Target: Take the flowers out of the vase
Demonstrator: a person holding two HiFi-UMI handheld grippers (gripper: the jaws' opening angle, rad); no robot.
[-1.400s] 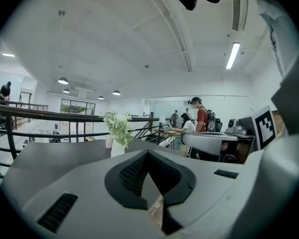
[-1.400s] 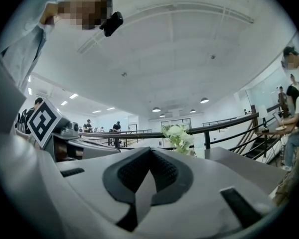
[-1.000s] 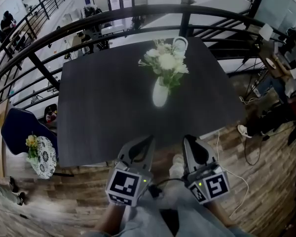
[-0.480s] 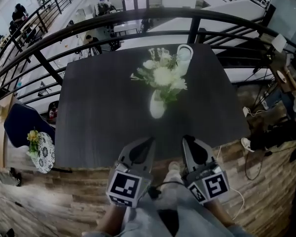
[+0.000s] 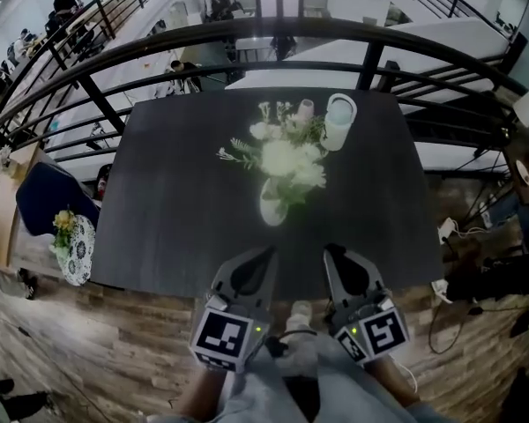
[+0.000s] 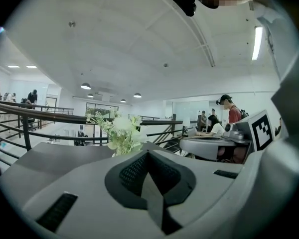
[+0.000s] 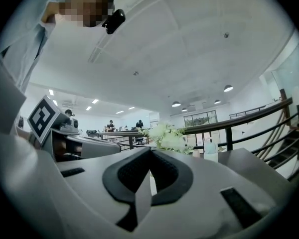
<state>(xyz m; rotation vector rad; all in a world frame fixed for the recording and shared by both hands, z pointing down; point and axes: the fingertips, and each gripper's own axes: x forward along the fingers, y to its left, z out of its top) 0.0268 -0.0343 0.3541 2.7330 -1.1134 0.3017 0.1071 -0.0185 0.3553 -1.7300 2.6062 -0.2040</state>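
Note:
White flowers (image 5: pixel 284 155) with green leaves stand in a small white vase (image 5: pixel 271 208) near the middle of the dark table (image 5: pixel 167 201). Both grippers are held side by side at the table's near edge, well short of the vase. My left gripper (image 5: pixel 266 252) is shut and empty, and so is my right gripper (image 5: pixel 330 250). In the left gripper view the flowers (image 6: pixel 120 133) rise just beyond the closed jaws (image 6: pixel 148 154). In the right gripper view the flowers (image 7: pixel 167 136) show past the closed jaws (image 7: pixel 149 152).
A white jar (image 5: pixel 339 122) stands just behind and right of the flowers. A black railing (image 5: pixel 247 38) curves round the table's far side. A blue chair (image 5: pixel 44 205) and a patterned bag with yellow flowers (image 5: pixel 72 249) stand at the left. Cables (image 5: pixel 441 236) lie on the wooden floor at the right.
The person has stepped toward the table. The vase and flowers now lie nearer the two grippers, whose tips reach the table's near edge. Both grippers stay shut.

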